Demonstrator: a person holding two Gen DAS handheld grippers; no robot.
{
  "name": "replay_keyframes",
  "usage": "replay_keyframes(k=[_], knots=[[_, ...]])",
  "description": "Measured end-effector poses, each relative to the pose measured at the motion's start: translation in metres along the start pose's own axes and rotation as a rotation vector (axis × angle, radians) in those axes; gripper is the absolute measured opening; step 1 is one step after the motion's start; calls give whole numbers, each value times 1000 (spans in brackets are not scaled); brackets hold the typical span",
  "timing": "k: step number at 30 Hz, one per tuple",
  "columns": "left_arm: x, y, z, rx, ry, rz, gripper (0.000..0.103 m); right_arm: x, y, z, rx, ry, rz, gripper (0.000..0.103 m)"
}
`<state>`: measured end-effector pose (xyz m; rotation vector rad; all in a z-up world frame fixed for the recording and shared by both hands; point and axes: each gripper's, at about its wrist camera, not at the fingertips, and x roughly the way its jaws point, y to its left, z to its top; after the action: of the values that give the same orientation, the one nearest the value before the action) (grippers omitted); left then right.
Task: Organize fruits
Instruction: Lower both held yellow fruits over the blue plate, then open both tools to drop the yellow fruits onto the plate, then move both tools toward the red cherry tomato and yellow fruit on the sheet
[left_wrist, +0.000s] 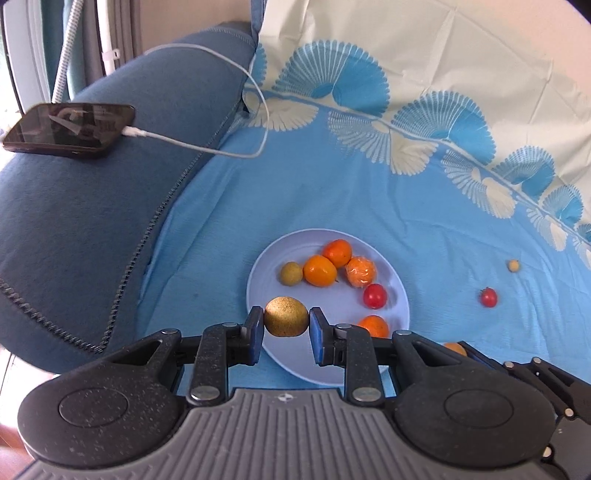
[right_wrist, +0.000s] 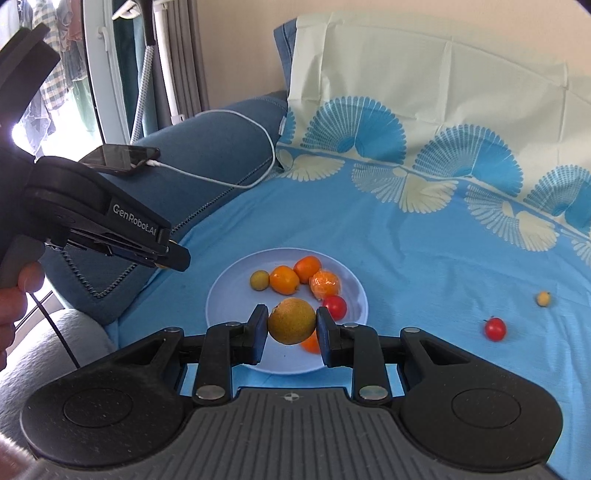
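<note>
In the left wrist view my left gripper (left_wrist: 286, 319) is shut on a golden-brown round fruit (left_wrist: 286, 312), held over the near left rim of a pale blue plate (left_wrist: 258, 291). On the plate lie a small green fruit (left_wrist: 291, 273), several oranges (left_wrist: 320, 270) and a red tomato (left_wrist: 375, 295). In the right wrist view my right gripper (right_wrist: 291, 323) is shut on a yellow-green round fruit (right_wrist: 291, 317) above the plate's (right_wrist: 221, 291) near side. A second tomato (right_wrist: 495, 328) and a small yellow fruit (right_wrist: 543, 298) lie on the cloth to the right.
A blue fan-patterned cloth (left_wrist: 406, 229) covers the surface and rises at the back. A dark blue cushion (left_wrist: 92, 221) at left carries a phone (left_wrist: 70, 129) with a white cable (left_wrist: 207, 149). A person's hand (right_wrist: 14, 295) holds the left gripper (right_wrist: 177, 260).
</note>
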<state>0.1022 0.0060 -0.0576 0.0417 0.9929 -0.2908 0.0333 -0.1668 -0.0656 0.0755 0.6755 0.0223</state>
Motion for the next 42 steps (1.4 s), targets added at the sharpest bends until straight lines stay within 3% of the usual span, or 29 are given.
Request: replay_keyframes(k=[11, 19, 21, 22, 23, 24, 25, 26, 27, 32, 36, 42], knots=[[74, -10, 14, 28, 90, 41, 29, 65, -9, -3, -23, 87, 8, 29], [106, -6, 15, 39, 136, 66, 30, 98, -8, -3, -45, 134, 28, 29], [108, -4, 16, 41, 148, 64, 56, 104, -7, -1, -51, 141, 30, 30], [107, -2, 16, 36, 142, 71, 82, 105, -6, 1, -53, 141, 32, 30], [103, -1, 17, 25, 124, 89, 99, 105, -6, 2, -57, 141, 33, 36], [95, 1, 18, 12, 86, 105, 102, 104, -6, 4, -60, 140, 31, 51], [87, 3, 18, 8, 49, 110, 103, 101, -6, 6, -60, 135, 27, 60], [81, 4, 19, 17, 33, 112, 103, 96, -7, 8, -58, 128, 19, 76], [75, 4, 19, 26, 32, 120, 103, 90, -7, 9, -58, 120, 11, 86], [45, 14, 1, 8, 57, 143, 103, 52, -6, 4, -32, 139, -24, 97], [20, 14, -21, 18, 88, 153, 103, 20, 1, -7, 1, 168, -41, 99], [-20, 14, -46, -1, 52, 154, 103, -27, 16, -15, -21, 92, -96, 100]])
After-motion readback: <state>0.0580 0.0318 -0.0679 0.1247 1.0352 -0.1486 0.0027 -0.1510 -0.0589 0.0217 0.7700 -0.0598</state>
